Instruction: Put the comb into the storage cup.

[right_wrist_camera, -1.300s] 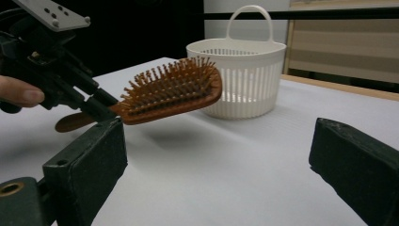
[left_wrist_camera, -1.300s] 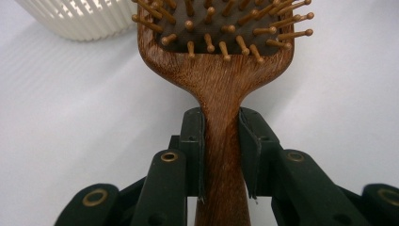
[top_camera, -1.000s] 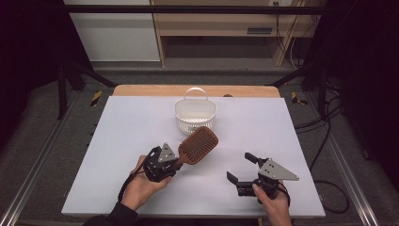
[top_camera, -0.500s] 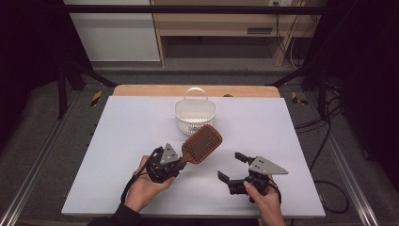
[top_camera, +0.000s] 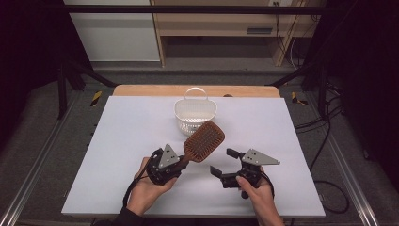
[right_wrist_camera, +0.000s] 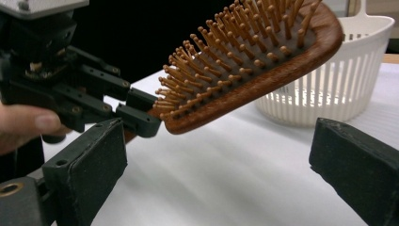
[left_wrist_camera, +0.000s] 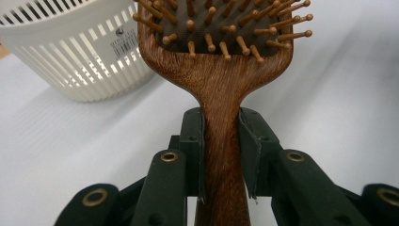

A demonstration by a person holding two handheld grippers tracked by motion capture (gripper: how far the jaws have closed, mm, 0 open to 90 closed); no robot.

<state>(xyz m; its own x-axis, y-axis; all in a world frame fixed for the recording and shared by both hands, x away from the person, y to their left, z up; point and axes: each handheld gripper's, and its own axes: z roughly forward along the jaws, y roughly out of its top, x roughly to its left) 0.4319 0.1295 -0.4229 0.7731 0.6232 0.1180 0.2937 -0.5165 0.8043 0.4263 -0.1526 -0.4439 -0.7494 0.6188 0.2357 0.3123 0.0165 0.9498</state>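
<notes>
I see my left gripper (top_camera: 181, 163) clamped tight on the handle of the wooden hairbrush (top_camera: 203, 142). In the left gripper view the two black jaws press on both sides of the brown handle (left_wrist_camera: 223, 155), with no gap between pad and wood. The jaws stand only a little apart, just as wide as the thin handle. The hairbrush (left_wrist_camera: 221, 56) is lifted off the white table (top_camera: 117, 141). Its wide head sticks out up and away from my left gripper, and its little round-tipped pins face up. The head hangs in the air just in front of the white plastic basket (top_camera: 195, 113). I cannot tell if the brush touches the basket; from the high view they look close but apart.

My right gripper (top_camera: 225, 163) is wide open and holds nothing. In the right gripper view I see its two black pads far apart, one at the lower left and one at the lower right, and the hairbrush (right_wrist_camera: 254, 66) is up ahead between them but not touching either one. The right gripper sits just beside the brush head, a bit lower and to the right of it. The basket (right_wrist_camera: 339, 80) stands upright on the table behind the brush.
</notes>
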